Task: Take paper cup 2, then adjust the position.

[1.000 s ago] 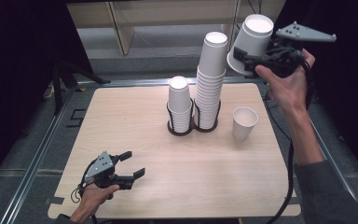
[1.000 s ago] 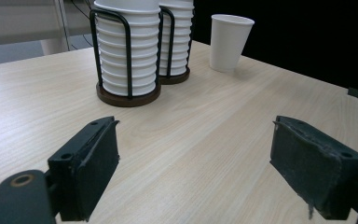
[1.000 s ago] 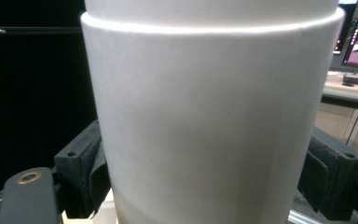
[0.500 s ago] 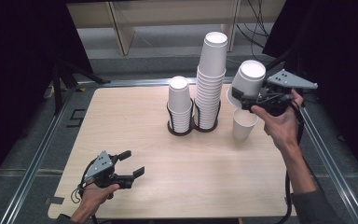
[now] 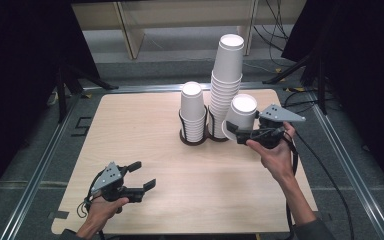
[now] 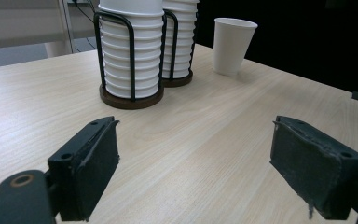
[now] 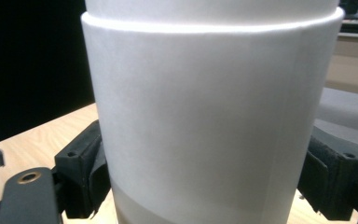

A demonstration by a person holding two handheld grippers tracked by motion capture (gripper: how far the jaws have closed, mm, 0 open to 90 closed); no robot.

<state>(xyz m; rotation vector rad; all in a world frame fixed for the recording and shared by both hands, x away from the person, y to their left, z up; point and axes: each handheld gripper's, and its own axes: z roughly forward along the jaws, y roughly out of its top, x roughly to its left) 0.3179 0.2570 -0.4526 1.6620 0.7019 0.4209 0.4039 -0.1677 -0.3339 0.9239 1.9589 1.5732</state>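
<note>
My right gripper (image 5: pixel 235 132) is shut on a white paper cup (image 5: pixel 242 112), held bottom up and slightly tilted in the air just right of the tall cup stack (image 5: pixel 226 85). In the right gripper view the cup (image 7: pixel 214 116) sits between both jaws, which press its sides. A shorter cup stack (image 5: pixel 192 112) stands in a black wire holder left of the tall one. In the left gripper view a single upright cup (image 6: pixel 233 44) stands on the table right of the stacks (image 6: pixel 130 51). My left gripper (image 5: pixel 145 175) rests open near the front left of the table, holding nothing.
The light wooden table (image 5: pixel 130 130) has a metal frame around it. Dark curtains hang on both sides. Cables trail on the floor at the back right. Bare wood lies between the left gripper (image 6: pixel 196 163) and the holders.
My right gripper has brought the cup down and to the left, from high at the back right to beside the tall stack. The left gripper has stayed put.
</note>
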